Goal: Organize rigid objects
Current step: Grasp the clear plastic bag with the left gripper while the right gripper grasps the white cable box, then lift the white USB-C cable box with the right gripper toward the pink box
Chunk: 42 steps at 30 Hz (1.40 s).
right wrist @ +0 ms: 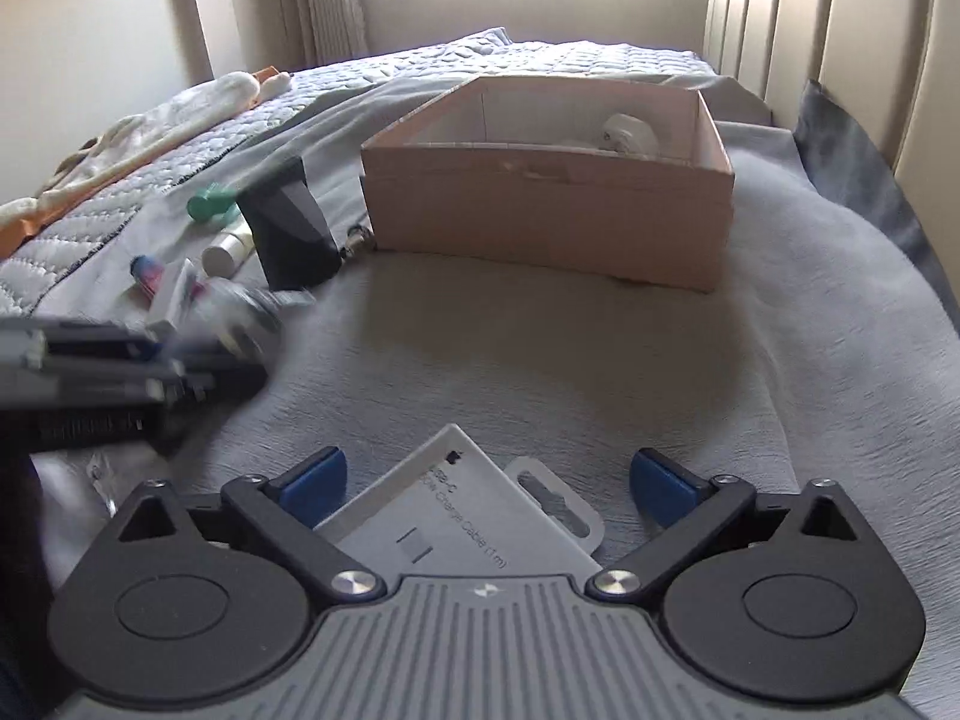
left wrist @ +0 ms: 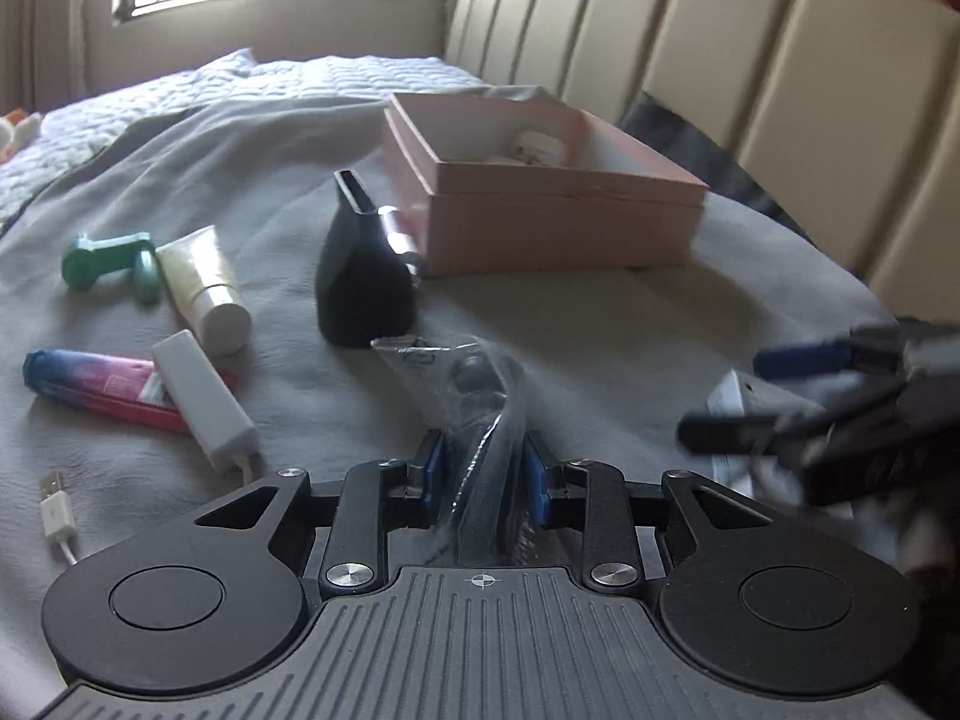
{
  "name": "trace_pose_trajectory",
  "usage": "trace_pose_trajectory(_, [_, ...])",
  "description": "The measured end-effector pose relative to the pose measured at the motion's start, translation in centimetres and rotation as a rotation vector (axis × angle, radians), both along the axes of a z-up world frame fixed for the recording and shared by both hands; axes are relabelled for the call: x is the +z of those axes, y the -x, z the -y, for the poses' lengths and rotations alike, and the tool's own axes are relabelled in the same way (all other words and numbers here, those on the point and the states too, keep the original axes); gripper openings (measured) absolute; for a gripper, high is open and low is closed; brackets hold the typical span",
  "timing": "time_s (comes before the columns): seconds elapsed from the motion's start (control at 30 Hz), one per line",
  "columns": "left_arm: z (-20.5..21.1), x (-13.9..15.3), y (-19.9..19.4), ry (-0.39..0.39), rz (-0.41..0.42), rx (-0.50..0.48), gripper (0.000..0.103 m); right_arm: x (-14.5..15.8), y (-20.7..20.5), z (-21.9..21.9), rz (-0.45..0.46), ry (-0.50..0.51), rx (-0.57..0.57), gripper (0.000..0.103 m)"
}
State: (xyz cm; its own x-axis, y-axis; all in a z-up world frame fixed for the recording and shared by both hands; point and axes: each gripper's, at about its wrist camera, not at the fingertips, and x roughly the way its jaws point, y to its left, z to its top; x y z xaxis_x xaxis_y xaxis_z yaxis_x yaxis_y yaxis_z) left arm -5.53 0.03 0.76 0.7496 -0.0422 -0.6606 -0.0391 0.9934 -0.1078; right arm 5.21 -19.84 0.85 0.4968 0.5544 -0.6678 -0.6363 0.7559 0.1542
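Left gripper (left wrist: 483, 468) pinched on a clear plastic bag (left wrist: 474, 396), its long axis pointing straight ahead, right gripper (right wrist: 487, 480) spread wide, white cable box (right wrist: 444, 516) lying between its fingers on the blanket, pink box (right wrist: 552, 222) ahead.

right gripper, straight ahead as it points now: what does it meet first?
Likely bare blanket, then the near wall of the pink box. The right gripper is open over the white cable package, which lies below its fingers. Depth is uncertain.

Right gripper (left wrist: 798, 402) motion-blurred in left wrist view, cut by right edge. Left gripper (right wrist: 150, 360) smeared in right wrist view. White object (right wrist: 627, 135) inside pink box (right wrist: 540, 222) unidentifiable. Cable package (right wrist: 456, 522) lower part hidden under gripper body.
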Motion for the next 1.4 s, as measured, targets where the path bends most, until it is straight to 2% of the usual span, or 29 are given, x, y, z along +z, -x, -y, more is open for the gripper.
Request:
trace_pose_trajectory(0.07, [0.1,-0.3,0.5,-0.003,0.005,0.003,0.031,1.1,1.0,1.2,0.013,-0.025,-0.008,0.095])
trace_pose_trajectory(0.13, [-0.1,-0.4,0.6,0.025,0.005,0.02,0.031,1.6,2.5,2.0,0.034,-0.004,-0.033,0.095])
trace_pose_trajectory(0.3, [-0.2,-0.6,0.8,0.045,0.019,0.035,0.031,0.2,5.2,2.9,-0.002,0.004,-0.113,0.095])
trace_pose_trajectory(0.4, [-0.4,-0.6,1.0,0.047,0.029,0.028,0.031,-0.8,6.1,2.4,-0.014,-0.021,-0.105,0.095])
trace_pose_trajectory(0.57, [-0.6,-0.6,1.3,0.048,0.033,0.02,0.031,-0.9,5.9,0.2,0.022,-0.009,-0.113,0.093])
trace_pose_trajectory(0.7, [-0.6,-0.7,1.4,0.054,0.038,0.02,0.031,-0.9,5.2,-1.1,0.065,0.002,-0.128,0.085])
trace_pose_trajectory(0.83, [-0.6,-0.7,1.4,0.055,0.039,0.017,0.031,-1.4,5.4,-1.7,0.116,0.034,-0.124,0.083])
trace_pose_trajectory(1.03, [-1.5,-0.8,1.5,0.121,0.033,0.022,0.031,-2.1,6.4,-0.9,0.15,0.029,-0.127,0.083])
trace_pose_trajectory(1.23, [-0.9,-0.5,1.3,0.071,0.014,0.001,0.031,-2.3,6.8,-1.0,0.167,0.022,-0.145,0.083])
trace_pose_trajectory(1.4, [-0.6,-0.3,0.9,0.047,0.01,0.0,0.025,-2.3,6.9,-0.7,0.158,0.006,-0.15,0.083])
